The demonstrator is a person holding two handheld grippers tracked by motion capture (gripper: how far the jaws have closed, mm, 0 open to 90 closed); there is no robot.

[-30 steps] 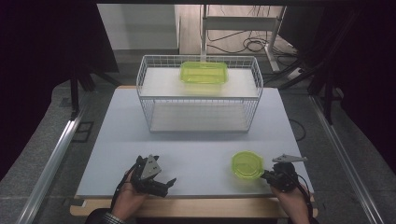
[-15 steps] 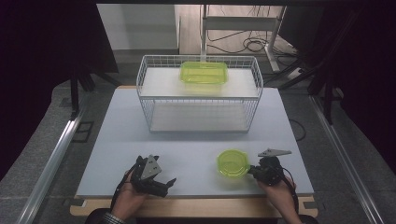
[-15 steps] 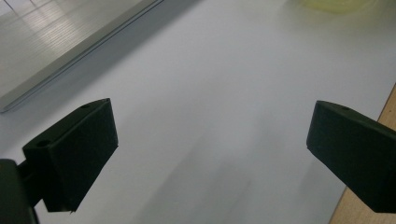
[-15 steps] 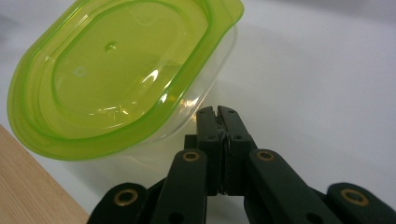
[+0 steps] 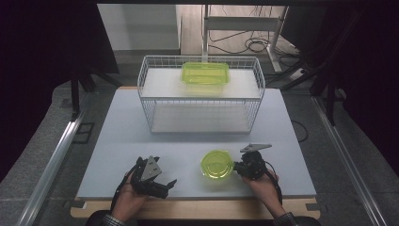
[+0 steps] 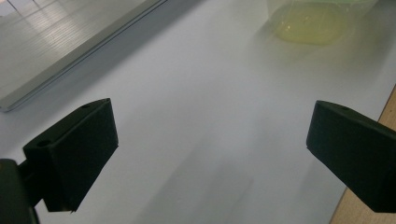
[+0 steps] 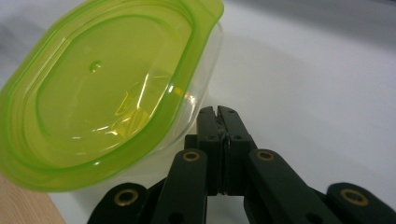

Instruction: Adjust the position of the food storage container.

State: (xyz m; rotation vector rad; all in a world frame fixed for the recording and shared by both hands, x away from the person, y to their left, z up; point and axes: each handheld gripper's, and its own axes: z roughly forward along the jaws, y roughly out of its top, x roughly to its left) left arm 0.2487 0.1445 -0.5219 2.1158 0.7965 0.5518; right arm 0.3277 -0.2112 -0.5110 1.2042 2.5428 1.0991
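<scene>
A small round clear container with a lime-green lid (image 5: 217, 164) stands on the white table near its front edge. My right gripper (image 5: 236, 166) is just to its right, jaws shut with nothing between them. In the right gripper view the closed tips (image 7: 218, 114) touch the clear side wall of the container (image 7: 107, 93) under its lid rim. My left gripper (image 5: 168, 187) rests at the front left, open and empty. Between its spread jaws (image 6: 210, 154) is bare table, and the container (image 6: 308, 23) shows blurred farther off.
A white wire basket (image 5: 151, 90) stands at the back of the table with a rectangular lime-lidded container (image 5: 205, 74) on its upper shelf. The table's wooden front edge (image 5: 197, 209) runs just below both hands. Cables and a stand lie on the floor beyond.
My right gripper has slid left along the table's front, and the round container has moved left ahead of it. The left gripper has stayed put.
</scene>
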